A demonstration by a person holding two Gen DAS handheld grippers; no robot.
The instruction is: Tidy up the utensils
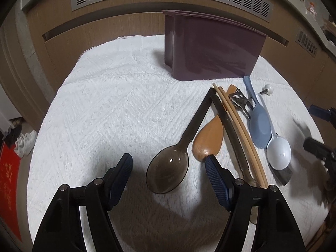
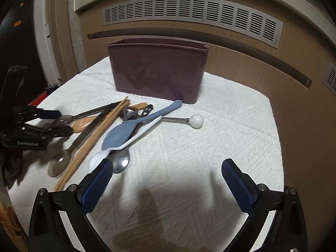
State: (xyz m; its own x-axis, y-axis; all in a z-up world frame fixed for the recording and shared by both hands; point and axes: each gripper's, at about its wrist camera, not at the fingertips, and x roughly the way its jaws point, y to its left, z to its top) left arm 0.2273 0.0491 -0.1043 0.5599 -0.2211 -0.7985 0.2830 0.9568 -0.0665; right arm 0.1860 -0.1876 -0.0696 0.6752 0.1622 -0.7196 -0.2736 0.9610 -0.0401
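Spread wide, the left tool (image 1: 169, 163) brackets the smoky spoon (image 1: 168, 173) bowl; picking it seems the step, then closing and lifting toward the bin (image 1: 212, 48) beyond. Right tool (image 2: 168, 170) hangs wide, empty.

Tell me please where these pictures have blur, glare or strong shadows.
Left wrist view: the right hand-held gripper at the edge is motion-blurred; small glints on the smoky spoon. Right wrist view: the left hand-held gripper is blurred; a dark shadow falls on the cloth between the fingers. Both views bend straight lines.
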